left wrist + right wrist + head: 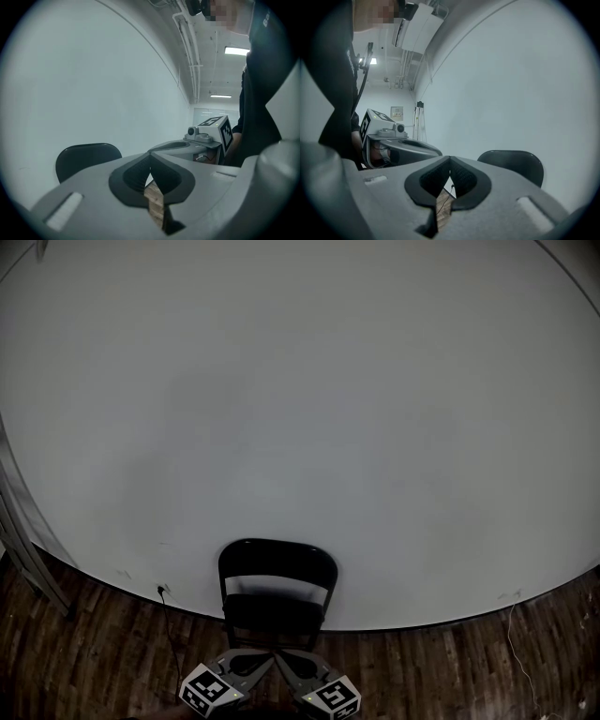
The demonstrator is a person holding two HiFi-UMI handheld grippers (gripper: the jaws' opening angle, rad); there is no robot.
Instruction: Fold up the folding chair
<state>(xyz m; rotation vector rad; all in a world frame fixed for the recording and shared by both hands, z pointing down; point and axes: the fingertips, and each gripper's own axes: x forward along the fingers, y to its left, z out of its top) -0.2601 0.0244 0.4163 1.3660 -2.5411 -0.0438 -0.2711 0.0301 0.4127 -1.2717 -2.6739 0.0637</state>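
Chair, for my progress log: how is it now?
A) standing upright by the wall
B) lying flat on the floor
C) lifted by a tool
A: the chair stands upright on the floor, in front of the wall.

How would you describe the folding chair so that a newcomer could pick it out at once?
Look along the large white wall to where it meets the dark wooden floor; near the middle stands the folding chair, its seat open toward the viewer. It is the only black, rounded-back thing there, unlike the thin cable and grey stand legs to its left.
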